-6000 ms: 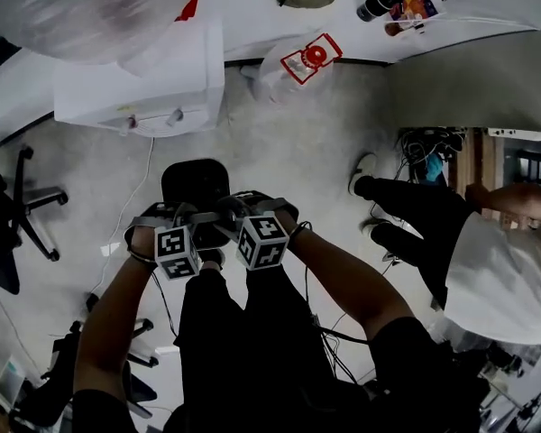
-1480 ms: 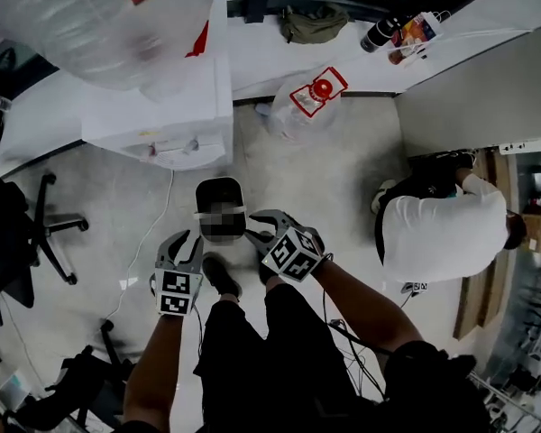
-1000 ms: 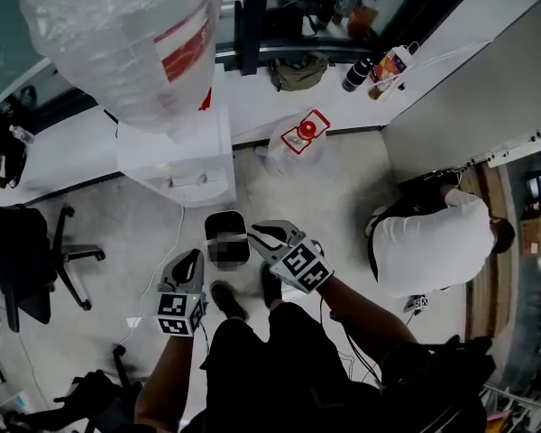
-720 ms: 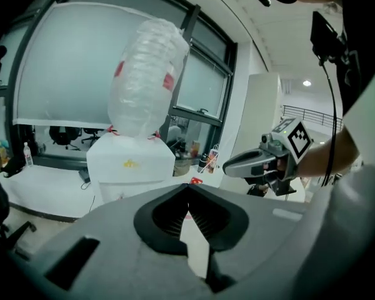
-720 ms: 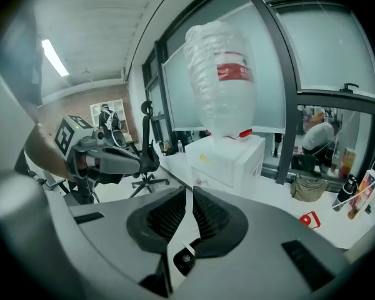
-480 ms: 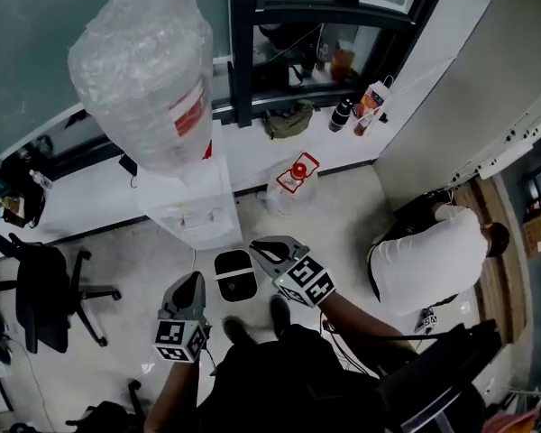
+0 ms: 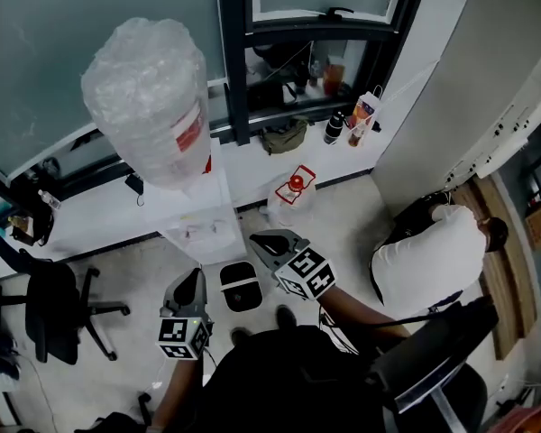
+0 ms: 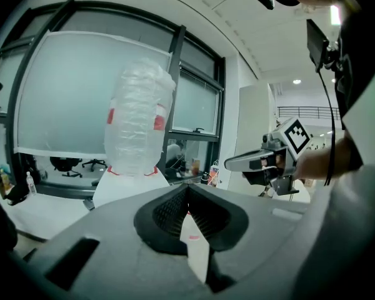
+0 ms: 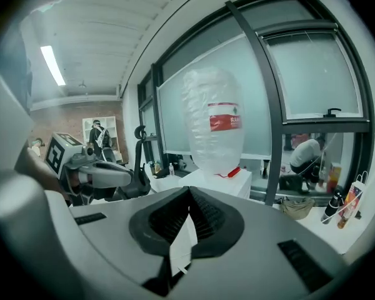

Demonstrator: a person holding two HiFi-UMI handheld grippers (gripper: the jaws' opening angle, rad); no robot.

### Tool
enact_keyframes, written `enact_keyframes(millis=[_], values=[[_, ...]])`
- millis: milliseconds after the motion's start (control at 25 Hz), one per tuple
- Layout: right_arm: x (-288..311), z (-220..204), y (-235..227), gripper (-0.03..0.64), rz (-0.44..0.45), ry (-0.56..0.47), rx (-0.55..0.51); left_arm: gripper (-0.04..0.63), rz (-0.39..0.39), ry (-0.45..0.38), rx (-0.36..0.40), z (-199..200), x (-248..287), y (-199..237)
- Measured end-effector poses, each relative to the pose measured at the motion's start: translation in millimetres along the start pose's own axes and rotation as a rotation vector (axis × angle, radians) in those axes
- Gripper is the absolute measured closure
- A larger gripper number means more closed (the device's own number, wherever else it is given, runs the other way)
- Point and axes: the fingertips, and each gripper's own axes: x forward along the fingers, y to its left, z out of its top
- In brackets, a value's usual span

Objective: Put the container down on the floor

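Left jaws together; container (image 7: 242, 286) upright.

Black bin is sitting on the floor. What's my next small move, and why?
Likely just draw the left gripper and the right gripper back to rest; the job looks done. The black, white-rimmed plastic container stands upright on the floor, apart from both grippers. The left fingers are together and empty, and the right fingers are closing on nothing.
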Motion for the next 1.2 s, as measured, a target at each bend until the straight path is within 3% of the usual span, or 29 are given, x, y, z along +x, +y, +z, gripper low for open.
enact_keyframes(millis=[160,240,480,640,880,1200], values=[[-4.5,4.6,3.2,0.609,-0.027,0.016,-0.062,0.584,0.060,0.017,-0.019,0.8,-6.5,10.0],[-9.1,10.7,2.1,0.609,-0.030,-0.010,-0.036,0.584,0.073,0.020,-0.023,0.3,-8.9,12.2],[-17.7,27.4,3.1,0.609,-0.032,-0.038,-0.050,0.584,0.064,0.003,0.030,12.6,-15.0,10.2],[-19.8,39.5,4.9,0.609,-0.032,-0.070,-0.040,0.584,0.073,-0.009,0.002,13.6,-23.2,12.8],[-19.7,46.9,-0.8,0.609,-0.060,-0.091,-0.050,0.584,0.061,-0.016,0.066,30.3,-19.3,11.6],[-23.5,46.5,-4.8,0.609,-0.074,-0.087,-0.032,0.584,0.061,-0.012,0.070,34.4,-14.6,6.7]])
